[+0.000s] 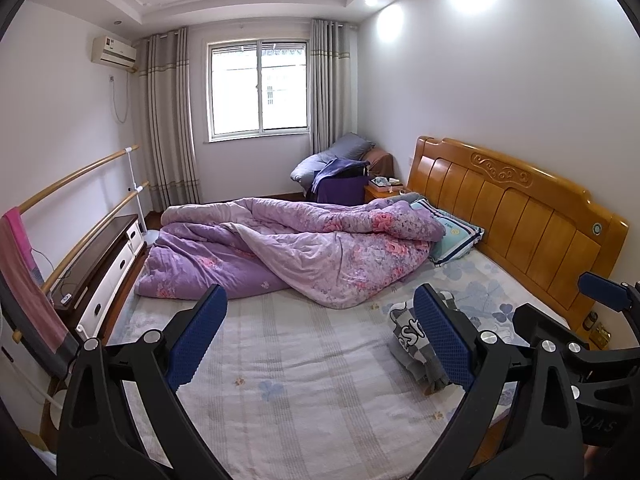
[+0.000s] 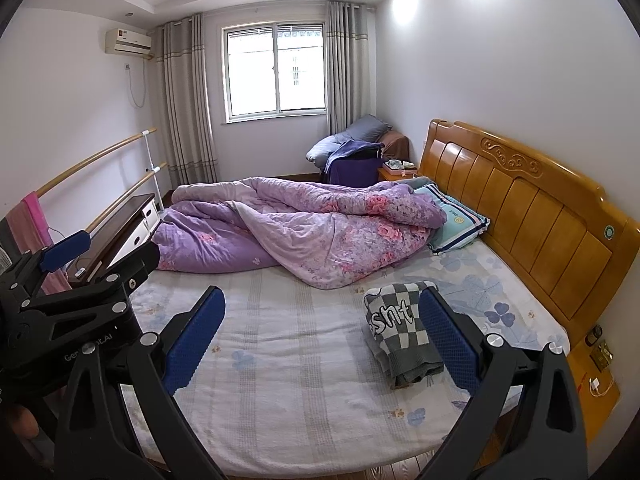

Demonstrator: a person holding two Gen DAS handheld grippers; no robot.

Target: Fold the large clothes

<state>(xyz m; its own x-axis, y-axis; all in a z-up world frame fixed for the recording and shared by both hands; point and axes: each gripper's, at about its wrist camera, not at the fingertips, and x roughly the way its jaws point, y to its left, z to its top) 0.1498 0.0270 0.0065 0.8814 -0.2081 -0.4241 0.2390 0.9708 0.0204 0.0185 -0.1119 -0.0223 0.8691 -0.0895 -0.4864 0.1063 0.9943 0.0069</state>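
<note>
A folded grey-and-white checkered garment (image 2: 402, 334) with lettering lies on the bed sheet (image 2: 288, 352) near the headboard side; in the left wrist view (image 1: 408, 334) my finger partly hides it. My left gripper (image 1: 320, 340) is open and empty, held above the near part of the bed. My right gripper (image 2: 322, 340) is open and empty too, with its right finger (image 2: 448, 340) just beside the garment in the picture. The right gripper's body shows at the right edge of the left wrist view, and the left gripper's body at the left edge of the right wrist view.
A crumpled purple floral quilt (image 1: 304, 248) covers the far half of the bed. A striped pillow (image 1: 456, 240) lies against the wooden headboard (image 1: 520, 208). A dark cabinet (image 1: 100, 260) and wooden rails (image 1: 80, 172) stand left. A nightstand (image 2: 592, 384) is at the right.
</note>
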